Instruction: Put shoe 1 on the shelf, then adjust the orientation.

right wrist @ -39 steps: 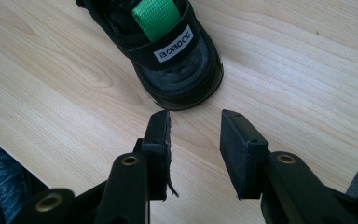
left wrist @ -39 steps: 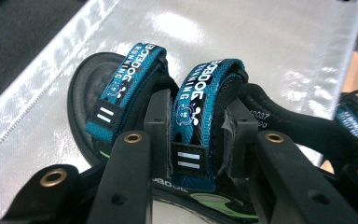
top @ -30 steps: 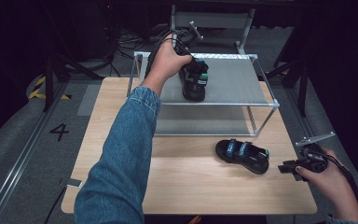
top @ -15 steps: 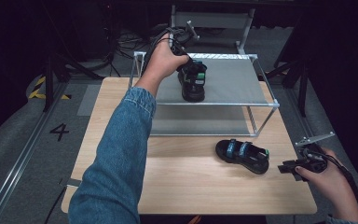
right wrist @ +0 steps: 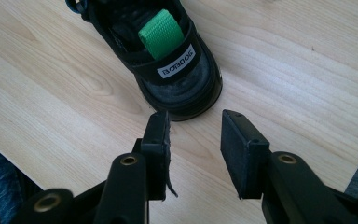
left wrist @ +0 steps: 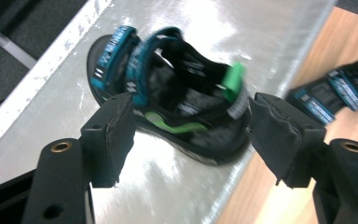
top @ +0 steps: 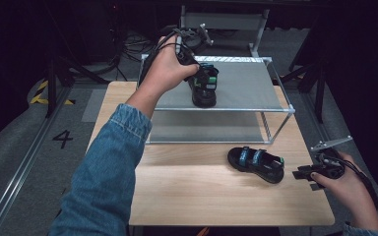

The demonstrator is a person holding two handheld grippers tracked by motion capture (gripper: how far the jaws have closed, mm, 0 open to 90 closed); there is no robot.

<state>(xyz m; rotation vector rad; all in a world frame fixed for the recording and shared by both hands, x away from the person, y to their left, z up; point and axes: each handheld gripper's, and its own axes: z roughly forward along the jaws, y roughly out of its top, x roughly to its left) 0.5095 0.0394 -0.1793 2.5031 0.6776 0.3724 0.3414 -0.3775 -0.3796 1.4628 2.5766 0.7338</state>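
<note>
Now your left tool sits over the top shelf of the metal rack, at about 12 o'clock on the wooden surface. Your left hand wraps it from the 9 o'clock side. In the left gripper view its jaws stand wide apart, one on each side of a black sandal with blue straps and a green heel tab. I cannot tell whether either pad touches that sandal; a gap shows at both. The sandal lies flat on the grey shelf, close to the shelf's front edge.

Your right tool hovers low at about 4 o'clock on the surface, near its right edge, held in your right hand. Its jaws are parted a moderate way and hold nothing. Just beyond their tips, in the right gripper view, lies the heel of the second sandal, with a green loop and a white label on its back strap. That sandal rests on the wood in front of the rack, its heel towards your right tool and apart from it.
</note>
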